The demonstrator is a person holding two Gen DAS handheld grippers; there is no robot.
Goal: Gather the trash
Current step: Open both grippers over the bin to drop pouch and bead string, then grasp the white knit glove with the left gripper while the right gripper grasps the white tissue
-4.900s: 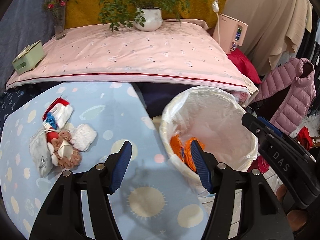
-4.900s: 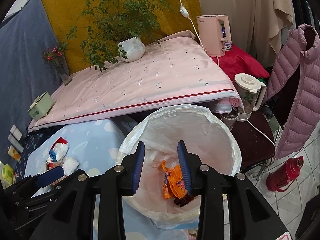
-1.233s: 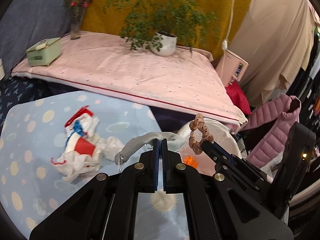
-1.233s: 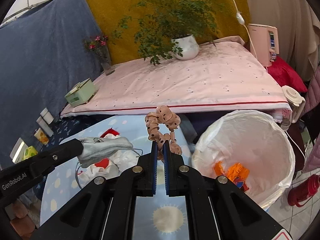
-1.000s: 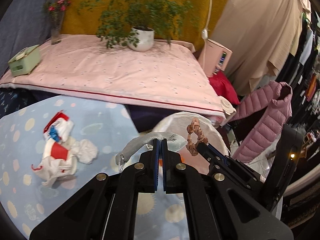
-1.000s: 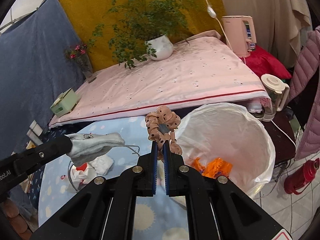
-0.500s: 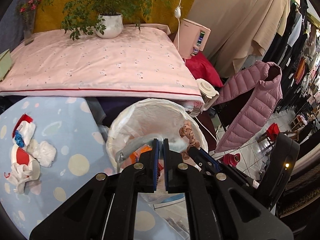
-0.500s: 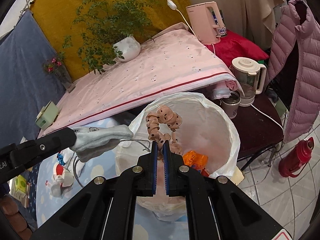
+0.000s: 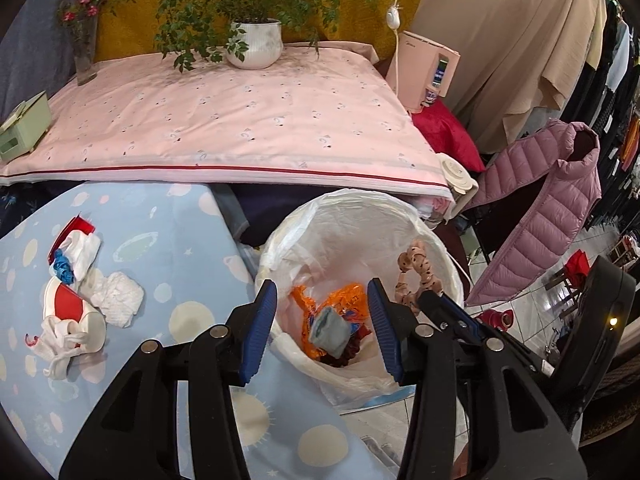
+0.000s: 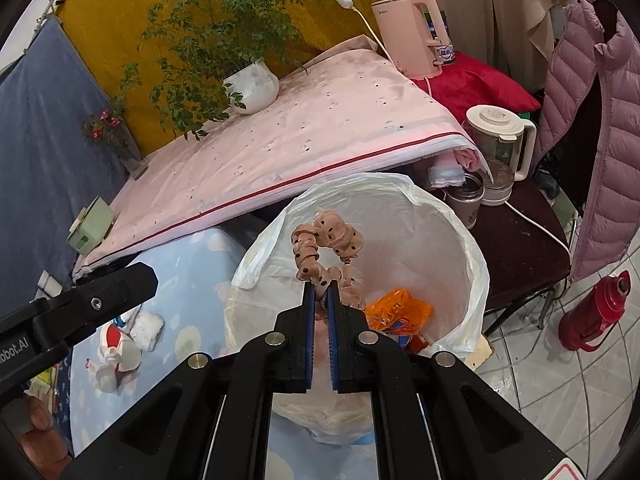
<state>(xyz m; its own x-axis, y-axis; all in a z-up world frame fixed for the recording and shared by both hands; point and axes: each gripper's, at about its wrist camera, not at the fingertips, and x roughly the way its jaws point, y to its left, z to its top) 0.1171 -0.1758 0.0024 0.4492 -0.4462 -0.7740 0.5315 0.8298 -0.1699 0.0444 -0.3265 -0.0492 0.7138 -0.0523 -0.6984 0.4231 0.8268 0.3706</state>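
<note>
Left gripper [image 9: 323, 322] hangs released over the bin [image 9: 352, 216] with a grey wad [image 9: 330, 330] lying inside on orange wrappers [image 9: 344, 300], while the right gripper [image 10: 320, 300] has its fingers clenched on a spotted scrunchie [image 10: 326, 248] above the bin's mouth, more trash [image 9: 76, 304] waiting on the tabletop [image 9: 168, 240].

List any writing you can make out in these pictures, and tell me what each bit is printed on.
"obot.AI": white letters on the left gripper's black arm, cut off by the picture's edge.
Pink kettle: a small brand word near its top and a sticker lower down, both too blurred to read.
Orange wrapper in the bin: printing, unreadable.
</note>
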